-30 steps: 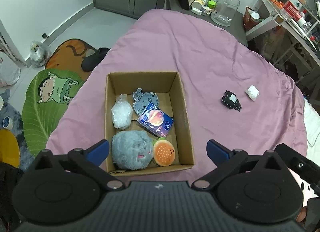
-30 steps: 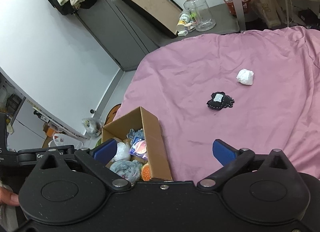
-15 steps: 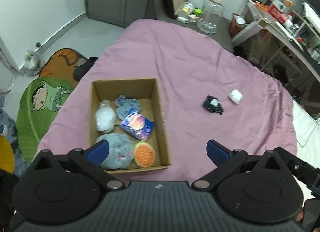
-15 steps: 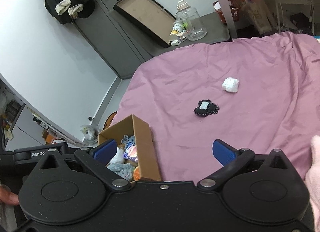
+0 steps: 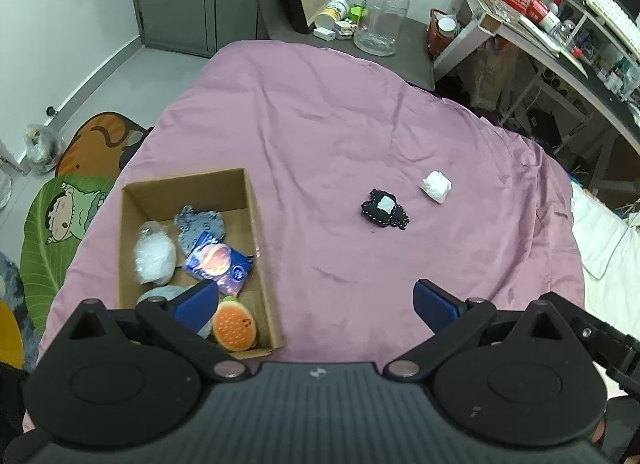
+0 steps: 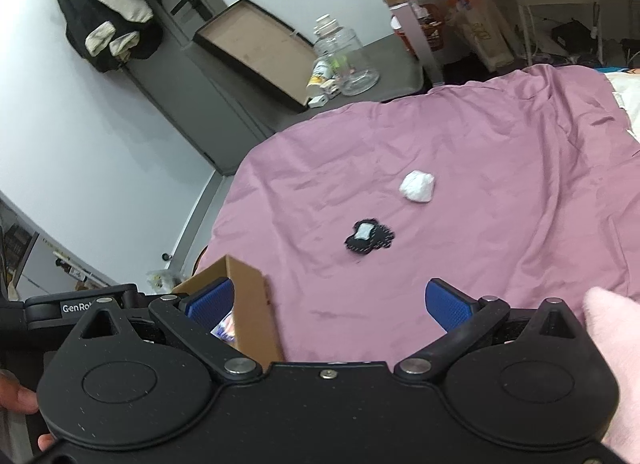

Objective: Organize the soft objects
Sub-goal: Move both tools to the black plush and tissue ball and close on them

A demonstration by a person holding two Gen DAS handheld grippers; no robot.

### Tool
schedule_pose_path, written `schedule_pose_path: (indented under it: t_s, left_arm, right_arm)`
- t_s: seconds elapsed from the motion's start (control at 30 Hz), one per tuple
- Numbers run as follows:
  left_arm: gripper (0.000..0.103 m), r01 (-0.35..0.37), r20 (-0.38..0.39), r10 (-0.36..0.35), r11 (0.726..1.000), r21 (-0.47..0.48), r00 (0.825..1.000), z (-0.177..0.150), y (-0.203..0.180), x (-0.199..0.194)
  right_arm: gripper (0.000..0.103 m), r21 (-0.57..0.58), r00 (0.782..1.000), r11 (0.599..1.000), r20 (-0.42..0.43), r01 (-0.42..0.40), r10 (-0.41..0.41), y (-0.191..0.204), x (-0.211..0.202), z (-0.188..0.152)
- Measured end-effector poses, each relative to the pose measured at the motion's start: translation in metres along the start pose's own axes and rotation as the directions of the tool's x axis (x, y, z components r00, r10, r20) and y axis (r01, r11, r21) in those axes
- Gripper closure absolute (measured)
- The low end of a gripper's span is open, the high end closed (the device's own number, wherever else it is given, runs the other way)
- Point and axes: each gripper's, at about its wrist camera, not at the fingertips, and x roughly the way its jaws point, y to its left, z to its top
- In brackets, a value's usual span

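A cardboard box (image 5: 256, 223) sits on the pink bedspread (image 5: 320, 123) at the left and holds several soft items: a white wad (image 5: 155, 256), a grey plush (image 5: 200, 223), a blue packet (image 5: 218, 264) and an orange burger toy (image 5: 234, 330). Out on the spread lie a black plush (image 5: 384, 209) (image 6: 366, 238) and a white wad (image 5: 436, 187) (image 6: 418, 187). My left gripper (image 5: 316, 300) hovers open above the box's right wall. Nothing sits between the fingers of the open right gripper (image 6: 328, 304), which is held high over the box corner (image 6: 248, 304).
Beyond the bed's far edge stand a clear jug (image 5: 380, 19), small bottles and a leaning flat box (image 6: 256, 51). A cluttered desk (image 5: 560, 23) is at the right. Cartoon floor mats (image 5: 60, 215) lie left of the bed. A pink fuzzy thing (image 6: 612, 364) shows at the right.
Both grippers have pulled back and up, so the box has slid left and down in view. The black plush and white wad now sit nearer the centre. Both stay open.
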Motion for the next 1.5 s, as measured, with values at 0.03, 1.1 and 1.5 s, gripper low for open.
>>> schedule_pose_path:
  t_s: [0.03, 1.1, 1.5]
  left_arm:
    - [0.000, -0.008, -0.001, 0.008, 1.000, 0.009, 1.000, 0.002, -0.005, 0.003]
    - [0.019, 0.028, -0.079, -0.028, 1.000, 0.001, 0.997, 0.072, -0.078, 0.180]
    - [0.030, 0.036, -0.195, -0.040, 0.999, -0.026, 0.980, 0.085, -0.078, 0.258]
  right_arm:
    - [0.000, 0.000, 1.000, 1.000, 0.001, 0.003, -0.003, -0.003, 0.001, 0.002]
    - [0.035, 0.108, 0.996, 0.992, -0.077, 0.063, -0.054, -0.113, 0.124, 0.071]
    - [0.040, 0.125, 0.984, 0.988, -0.165, 0.087, -0.066, -0.137, 0.187, 0.086]
